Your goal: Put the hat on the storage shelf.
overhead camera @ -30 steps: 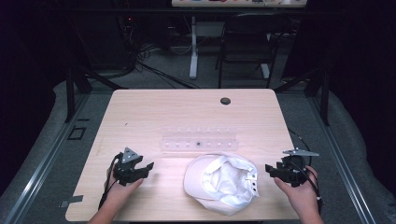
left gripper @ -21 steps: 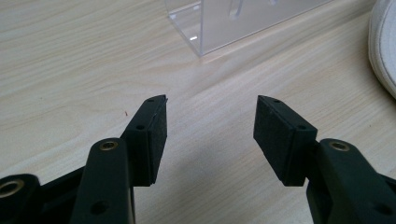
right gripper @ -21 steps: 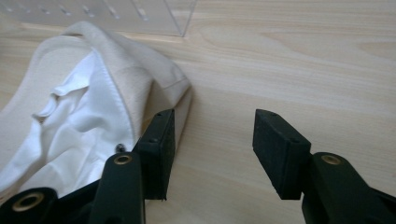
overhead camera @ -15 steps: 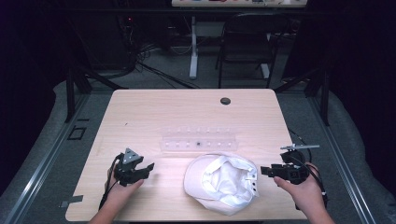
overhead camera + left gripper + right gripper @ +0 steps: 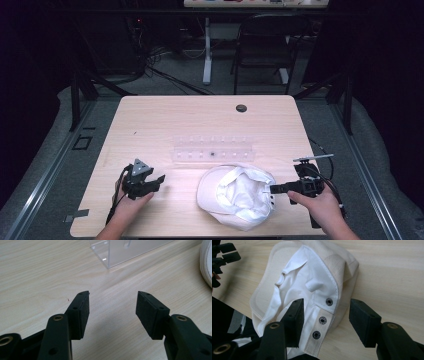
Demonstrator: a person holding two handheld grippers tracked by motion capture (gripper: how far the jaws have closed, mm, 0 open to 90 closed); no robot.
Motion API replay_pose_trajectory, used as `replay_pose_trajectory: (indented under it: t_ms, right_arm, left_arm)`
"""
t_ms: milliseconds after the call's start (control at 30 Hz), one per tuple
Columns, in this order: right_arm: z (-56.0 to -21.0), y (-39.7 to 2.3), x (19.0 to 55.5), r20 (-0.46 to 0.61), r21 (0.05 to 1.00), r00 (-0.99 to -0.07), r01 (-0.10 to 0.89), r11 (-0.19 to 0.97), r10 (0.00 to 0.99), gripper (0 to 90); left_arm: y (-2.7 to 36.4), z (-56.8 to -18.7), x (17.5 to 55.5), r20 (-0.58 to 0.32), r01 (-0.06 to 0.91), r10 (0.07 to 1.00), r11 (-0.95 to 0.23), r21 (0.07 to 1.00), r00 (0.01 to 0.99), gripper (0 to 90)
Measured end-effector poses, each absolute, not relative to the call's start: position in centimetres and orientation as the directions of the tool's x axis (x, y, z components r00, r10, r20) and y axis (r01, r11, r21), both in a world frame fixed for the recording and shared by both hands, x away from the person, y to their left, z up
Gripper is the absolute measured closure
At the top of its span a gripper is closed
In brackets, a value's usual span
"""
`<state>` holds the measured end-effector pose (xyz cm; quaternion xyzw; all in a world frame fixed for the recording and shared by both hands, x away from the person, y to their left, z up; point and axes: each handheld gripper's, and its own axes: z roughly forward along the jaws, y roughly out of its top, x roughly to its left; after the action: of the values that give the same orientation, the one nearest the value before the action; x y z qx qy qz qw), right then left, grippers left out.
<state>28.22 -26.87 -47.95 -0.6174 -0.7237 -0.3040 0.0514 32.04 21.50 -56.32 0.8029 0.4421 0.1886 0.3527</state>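
Two tools are held wide open, empty. The right tool (image 5: pixel 325 315) has just been opening astride the snap strap (image 5: pixel 322 320) of one white cap (image 5: pixel 239 195) lying upside down on the bench (image 5: pixel 200 120); closed carelessly, only loose lining might be pinched. The left tool (image 5: pixel 112 303) hovers over bare wood beside one clear rack (image 5: pixel 212 150).

No legible text, label or number on anything here.

The high view looks forward and down on the whole table (image 5: pixel 150 120). Each gripper view rides low behind its jaws: the left faces bare wood, the right the cap (image 5: pixel 312 285), also seen from above.
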Motion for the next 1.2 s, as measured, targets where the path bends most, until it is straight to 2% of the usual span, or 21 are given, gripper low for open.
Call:
replay_pose_trajectory:
  t_ms: [433,667,1000,1200]
  right_arm:
    - [-51.0,-25.7,28.7,0.528,0.262,-0.178,0.964,0.04,0.83,45.5]
    - [-52.1,-24.8,29.0,0.56,0.233,-0.16,0.972,0.031,0.813,45.5]
    - [-50.3,-25.1,29.2,0.589,0.251,-0.178,0.968,0.032,0.788,46.7]
    - [-49.3,-25.1,29.3,0.626,0.252,-0.164,0.968,0.002,0.763,53.8]
  left_arm:
    - [21.4,-56.4,32.1,-0.006,0.58,0.842,-0.366,0.728,0.539,44.5]
    - [21.4,-56.5,32.1,-0.005,0.58,0.842,-0.367,0.728,0.539,44.5]
    - [21.4,-56.4,32.1,-0.001,0.578,0.842,-0.37,0.727,0.54,44.5]
    - [21.4,-56.5,32.1,-0.001,0.579,0.842,-0.369,0.726,0.539,44.5]
